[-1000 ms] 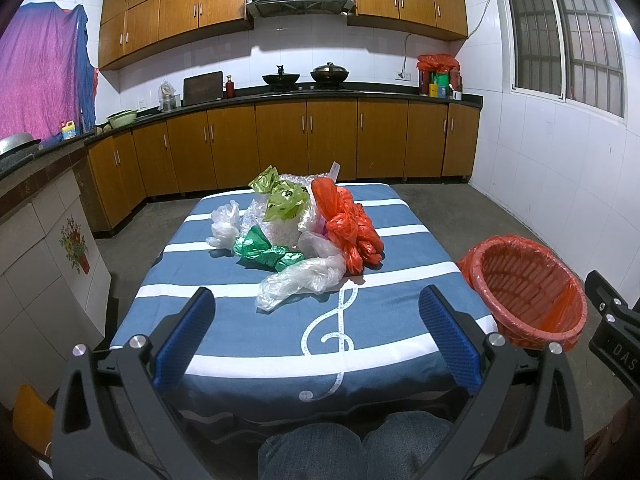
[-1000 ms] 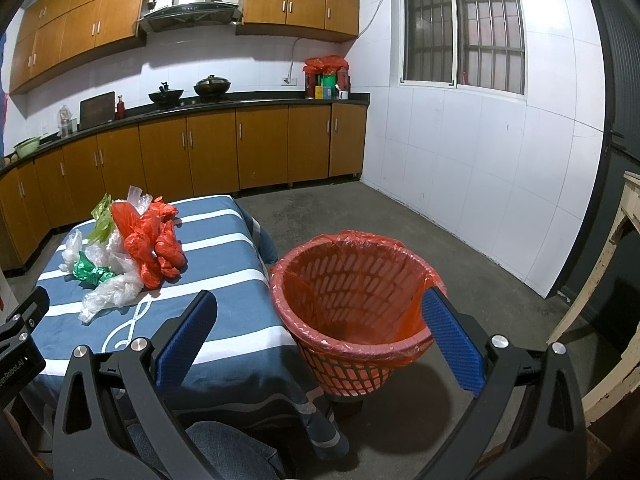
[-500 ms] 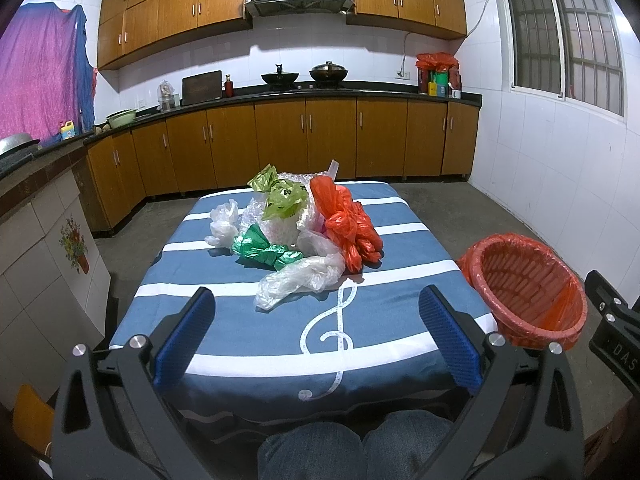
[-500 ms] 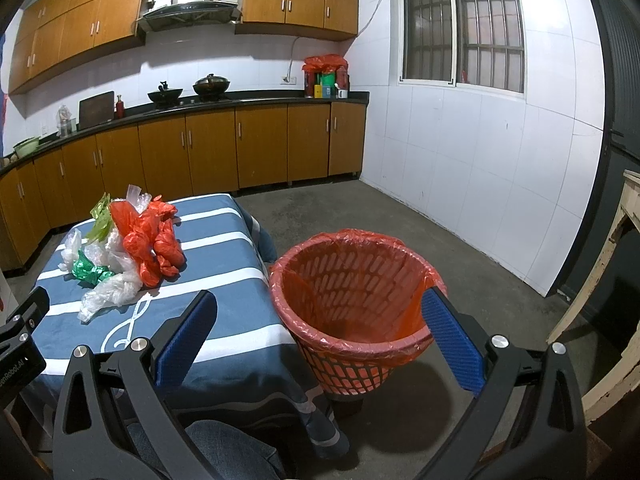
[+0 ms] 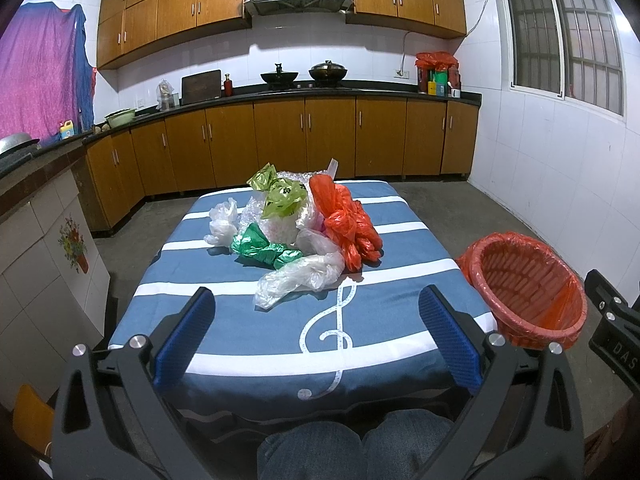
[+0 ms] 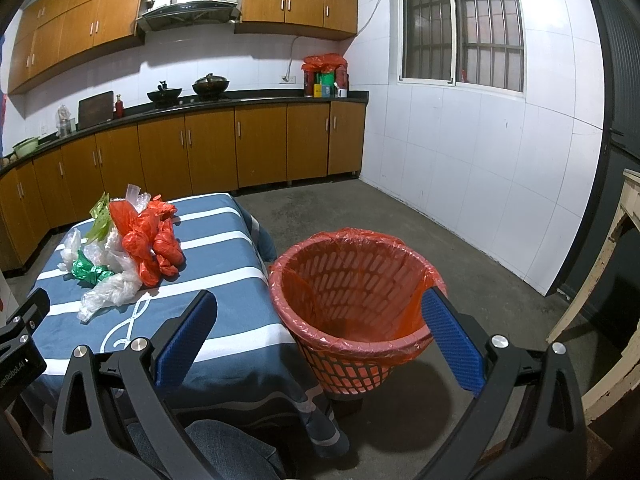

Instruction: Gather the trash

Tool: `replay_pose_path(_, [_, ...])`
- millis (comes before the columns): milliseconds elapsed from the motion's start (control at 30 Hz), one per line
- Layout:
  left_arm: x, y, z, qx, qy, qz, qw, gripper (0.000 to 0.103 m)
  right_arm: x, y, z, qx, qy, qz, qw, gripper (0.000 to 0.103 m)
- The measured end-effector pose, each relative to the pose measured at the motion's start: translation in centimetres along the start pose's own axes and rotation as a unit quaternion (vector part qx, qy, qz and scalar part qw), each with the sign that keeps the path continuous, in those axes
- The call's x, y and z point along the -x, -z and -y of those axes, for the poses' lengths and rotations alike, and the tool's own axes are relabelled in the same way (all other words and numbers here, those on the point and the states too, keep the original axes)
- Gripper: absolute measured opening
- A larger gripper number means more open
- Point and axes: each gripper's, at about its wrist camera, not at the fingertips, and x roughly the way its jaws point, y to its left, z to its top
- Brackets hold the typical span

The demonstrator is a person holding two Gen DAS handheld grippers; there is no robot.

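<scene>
A heap of crumpled plastic bags lies at the middle of a desk draped in a blue-and-white striped cloth with a treble-clef motif, in a tiled kitchen lined with wooden cabinets. The pile mixes an orange-red bag, a dark green bag, a yellow-green bag on top, and several clear ones — one clear bag trails toward the near edge.

The left tongs hang over the near end of the desk, blue pads spread wide apart and holding nothing, well short of the heap. The right tongs point past the desk's right side, likewise wide apart and empty — the red basket shows between the two pads in the right wrist view. The basket stands on the concrete floor just beside the desk's corner, lined with an orange-red plastic bag; no trash can be made out inside it.

A person's knees in blue jeans appear at the bottom edge, close to the desk.
</scene>
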Motion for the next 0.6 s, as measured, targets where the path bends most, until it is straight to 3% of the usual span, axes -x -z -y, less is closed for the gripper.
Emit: replay_pose_path(600, [0.13,0.66,0.48,0.002,-0.007,-0.001,1.0,0.099,-0.62,-0.08,-0.4,0.003,-0.01,-0.005,1.0,0.101])
